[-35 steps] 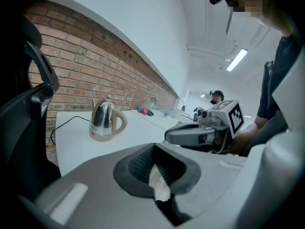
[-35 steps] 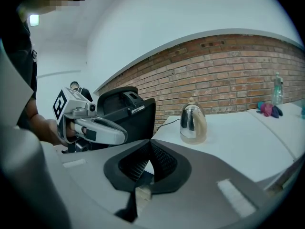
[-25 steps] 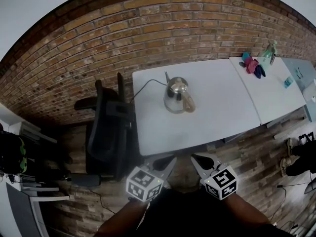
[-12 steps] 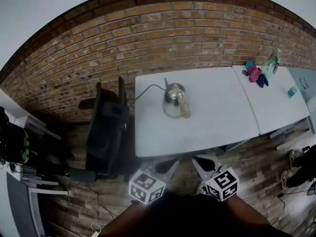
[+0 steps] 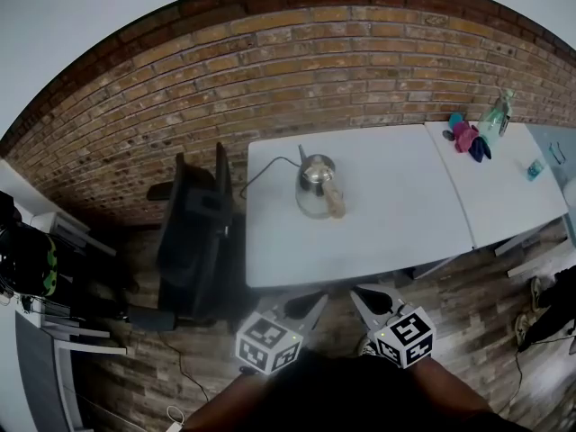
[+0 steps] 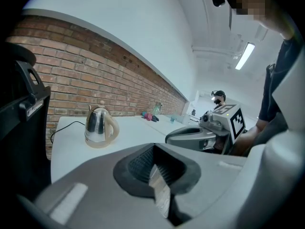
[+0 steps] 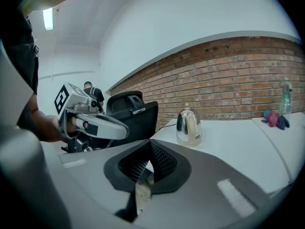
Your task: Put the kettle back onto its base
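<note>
A steel kettle (image 5: 317,185) with a cream handle stands upright on the white table (image 5: 396,223), towards its back left. A cream ring under the kettle (image 6: 100,126) looks like its base, and a black cord (image 5: 261,164) runs from there off the table's left edge. My left gripper (image 5: 310,304) and right gripper (image 5: 362,297) hang side by side below the table's front edge, well short of the kettle (image 7: 189,124). In the gripper views, both the left gripper (image 6: 155,165) and the right gripper (image 7: 147,165) are shut with nothing between their pads.
A black office chair (image 5: 193,232) stands against the table's left side. A second white table (image 5: 504,183) adjoins on the right, carrying a bottle (image 5: 497,112), pink and blue items (image 5: 468,137) and a small cup (image 5: 534,167). A brick wall runs behind. Another person stands far off.
The head view has shifted slightly, so the table sits a little further right and back. The kettle has not moved on the table. Both grippers stay low and shut.
</note>
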A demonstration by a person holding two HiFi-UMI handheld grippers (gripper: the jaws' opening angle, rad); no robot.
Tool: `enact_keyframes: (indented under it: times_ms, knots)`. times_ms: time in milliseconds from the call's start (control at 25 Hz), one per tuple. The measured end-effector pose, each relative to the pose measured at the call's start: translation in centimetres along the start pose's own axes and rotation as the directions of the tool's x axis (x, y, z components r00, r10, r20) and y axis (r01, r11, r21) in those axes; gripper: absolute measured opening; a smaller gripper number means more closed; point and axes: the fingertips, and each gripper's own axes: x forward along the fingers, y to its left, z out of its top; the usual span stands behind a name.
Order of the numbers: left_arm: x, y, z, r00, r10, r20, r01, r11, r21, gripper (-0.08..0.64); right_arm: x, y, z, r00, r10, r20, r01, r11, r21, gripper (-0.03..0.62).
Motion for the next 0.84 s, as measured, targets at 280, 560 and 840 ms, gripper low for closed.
enact_keyframes:
  times_ms: [280,560,840]
  knots:
    - [0.17,-0.07,-0.45,1.000,-0.010,-0.014,0.010,1.000,0.004,0.000,-0.14,-0.08,-0.39,1.000,-0.008,0.001,0.008,1.000,0.005,0.025]
    - [0.14,0.02,-0.27,1.000,-0.019,-0.015,0.019,1.000,0.012,0.000,0.00,0.08,-0.22,1.000,-0.012,0.004,0.012,1.000,0.000,0.025]
    - [0.06,0.25,-0.05,1.000,-0.022,-0.016,0.023,1.000,0.016,0.000,0.29,-0.07,-0.55,1.000,-0.013,-0.011,0.013,1.000,-0.016,0.024]
